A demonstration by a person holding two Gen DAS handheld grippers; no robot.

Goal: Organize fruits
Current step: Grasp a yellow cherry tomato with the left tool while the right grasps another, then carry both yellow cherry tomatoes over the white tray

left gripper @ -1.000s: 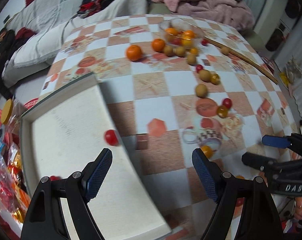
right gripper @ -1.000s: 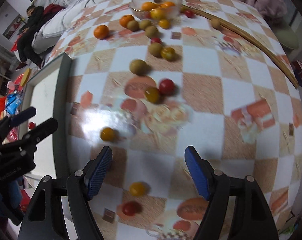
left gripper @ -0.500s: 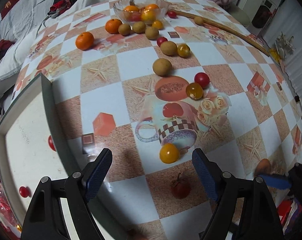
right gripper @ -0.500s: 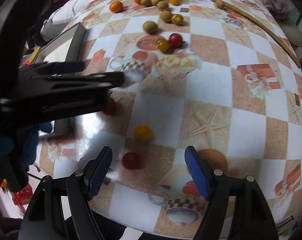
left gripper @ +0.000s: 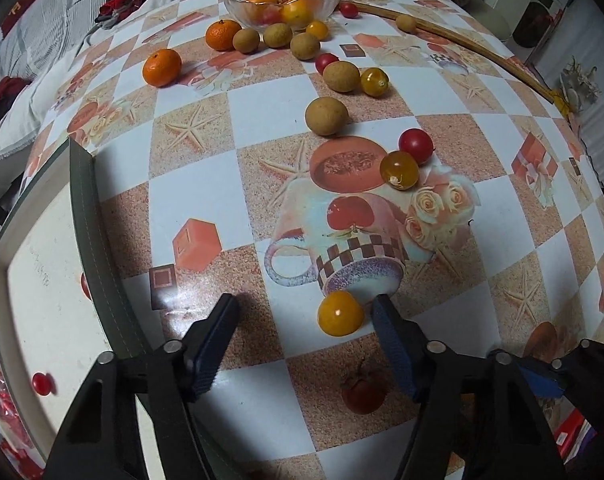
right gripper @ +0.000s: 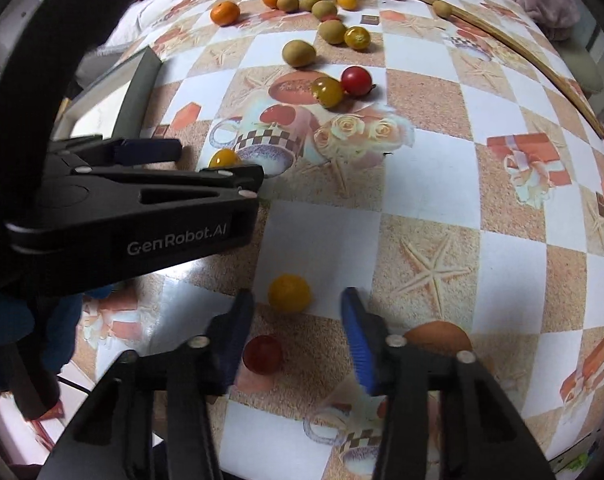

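The left gripper point(left gripper: 304, 322) is closing around 1 round yellow cherry tomato point(left gripper: 340, 313), pads not yet pressing; the right gripper point(right gripper: 298, 314) is closing around another yellow tomato point(right gripper: 289, 293), also untouched.

Glossy printed tablecloth point(left gripper: 262, 128) (plastic-looking), clear glass bowl point(left gripper: 238, 0), smooth-skinned tomatoes point(left gripper: 340, 314)

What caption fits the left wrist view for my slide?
Left tool closing around a yellow cherry tomato on the patterned tablecloth.
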